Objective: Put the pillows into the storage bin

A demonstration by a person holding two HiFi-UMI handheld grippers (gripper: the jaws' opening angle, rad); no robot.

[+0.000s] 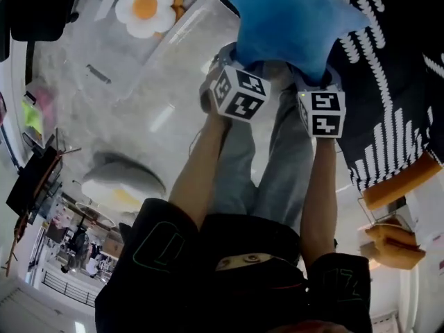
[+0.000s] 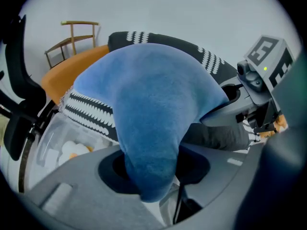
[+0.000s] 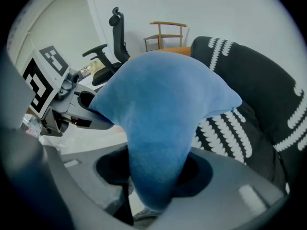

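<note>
A blue plush pillow [image 1: 291, 19] hangs at the top middle of the head view, held from below by both grippers. My left gripper [image 1: 234, 55] is shut on one corner of the blue pillow [image 2: 148, 109], whose fabric fills its jaws. My right gripper [image 1: 316, 78] is shut on another corner of the same pillow [image 3: 163, 109]. The clear storage bin [image 1: 104, 54] stands at the upper left of the head view and holds a white flower pillow [image 1: 146, 7] with a yellow centre. The bin [image 2: 53, 138] also shows low on the left in the left gripper view.
A black pillow with white stitching [image 1: 388, 82] lies to the right on an orange seat [image 1: 402, 179]. A white and yellow pillow [image 1: 121, 186] lies on the floor at left. A black office chair [image 3: 112, 42] and a wooden chair [image 2: 72, 37] stand behind.
</note>
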